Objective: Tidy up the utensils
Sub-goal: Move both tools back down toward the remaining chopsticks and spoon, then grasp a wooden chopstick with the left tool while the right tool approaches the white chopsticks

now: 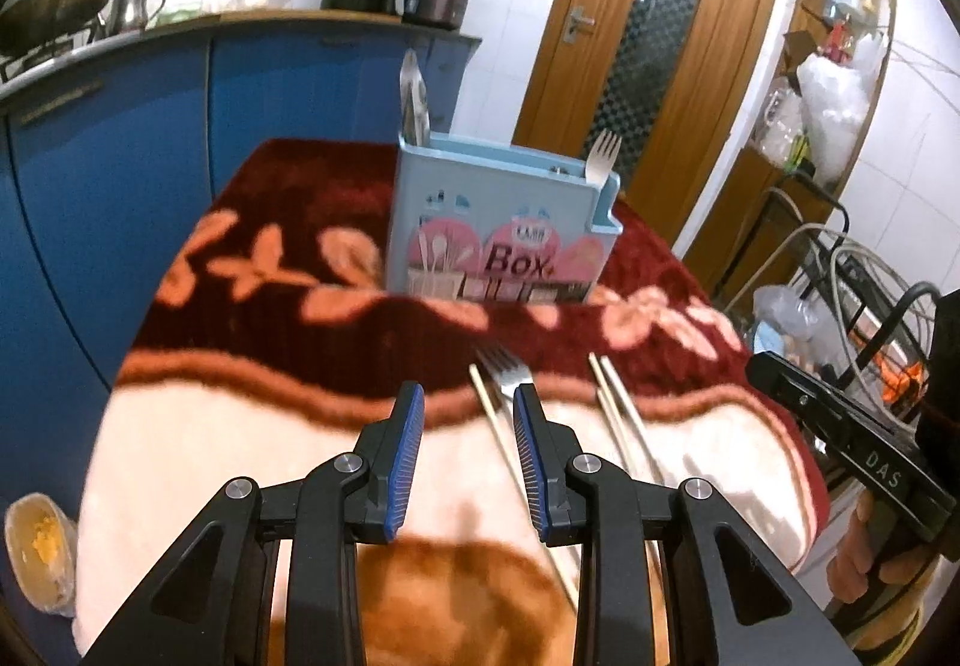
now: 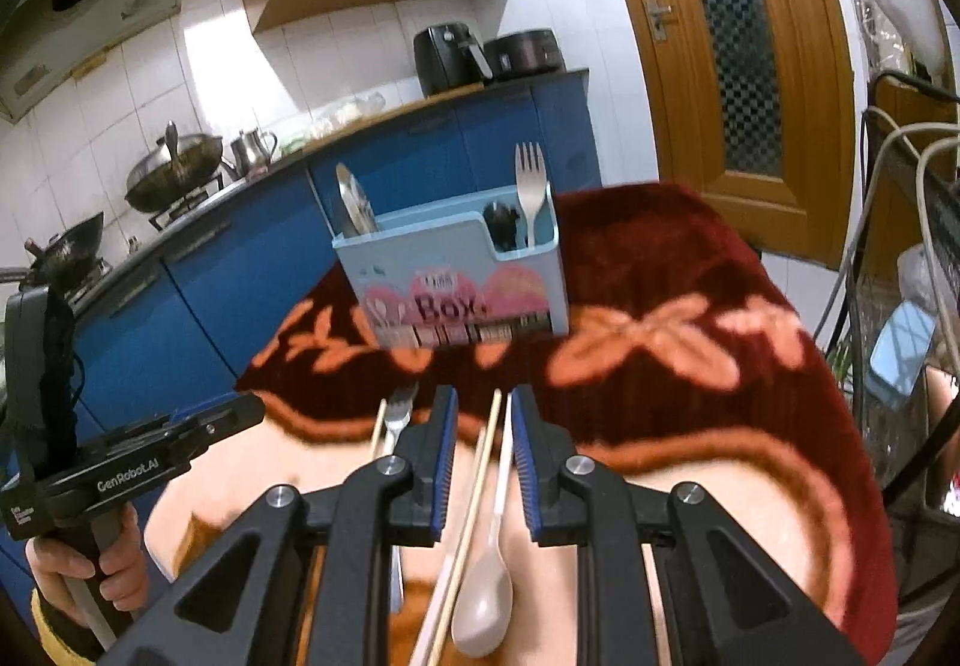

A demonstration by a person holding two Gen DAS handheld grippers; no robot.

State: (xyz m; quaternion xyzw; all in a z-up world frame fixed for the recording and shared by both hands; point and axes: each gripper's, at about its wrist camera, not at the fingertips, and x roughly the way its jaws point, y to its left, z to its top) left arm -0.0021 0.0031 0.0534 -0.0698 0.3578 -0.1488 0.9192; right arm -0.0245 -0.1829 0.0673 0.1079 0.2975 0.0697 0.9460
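Observation:
A light blue utensil box (image 1: 498,234) (image 2: 456,282) stands upright on the red part of the blanket. A beige fork (image 1: 603,153) (image 2: 531,186) sticks out of its side pocket, and a metal utensil (image 2: 354,210) out of its far left corner. My left gripper (image 1: 468,405) hovers open above a chopstick (image 1: 498,438), beside a metal fork (image 1: 504,372) lying on the cloth. My right gripper (image 2: 483,411) is open, its jaws narrowly apart. Below it a chopstick (image 2: 474,492) and a beige spoon (image 2: 483,606) lie on the cloth, and the pads do not press on them.
The table is covered by a red and cream flowered blanket (image 1: 252,270). More chopsticks (image 1: 618,408) lie to the right. Blue cabinets (image 1: 120,156) stand left and behind, and a wire rack with cables (image 1: 864,270) is at the right. A tub of yellow food (image 1: 39,552) sits low left.

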